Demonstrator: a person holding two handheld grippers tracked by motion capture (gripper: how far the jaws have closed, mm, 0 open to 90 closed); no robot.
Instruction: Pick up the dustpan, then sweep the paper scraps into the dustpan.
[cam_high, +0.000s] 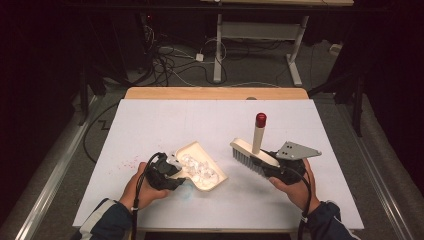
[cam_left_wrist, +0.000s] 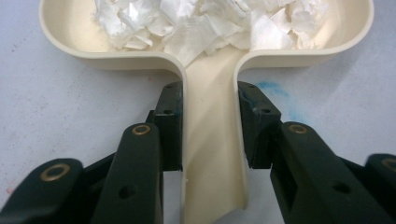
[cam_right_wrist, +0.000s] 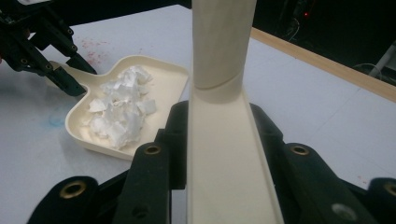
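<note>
A cream dustpan (cam_high: 202, 170) lies on the white table top, holding several white paper scraps (cam_high: 197, 165). My left gripper (cam_high: 169, 175) is shut on its short handle (cam_left_wrist: 212, 154), with a pad pressing on each side, and the scraps (cam_left_wrist: 210, 23) are heaped in the pan beyond. My right gripper (cam_high: 280, 167) is shut on the back of a cream hand brush (cam_high: 248, 154), whose bristles point down and left. The brush's handle (cam_high: 259, 132) stands up and ends in a red tip. In the right gripper view the brush back (cam_right_wrist: 224, 158) runs between the jaws, with the dustpan (cam_right_wrist: 163, 79) to the left.
Faint red specks (cam_high: 129, 162) mark the white sheet left of the pan, and a blue smudge (cam_left_wrist: 275, 88) lies near the handle. A wooden table edge (cam_high: 215, 93) runs along the far side. Cables and a desk frame (cam_high: 218, 45) stand on the floor behind.
</note>
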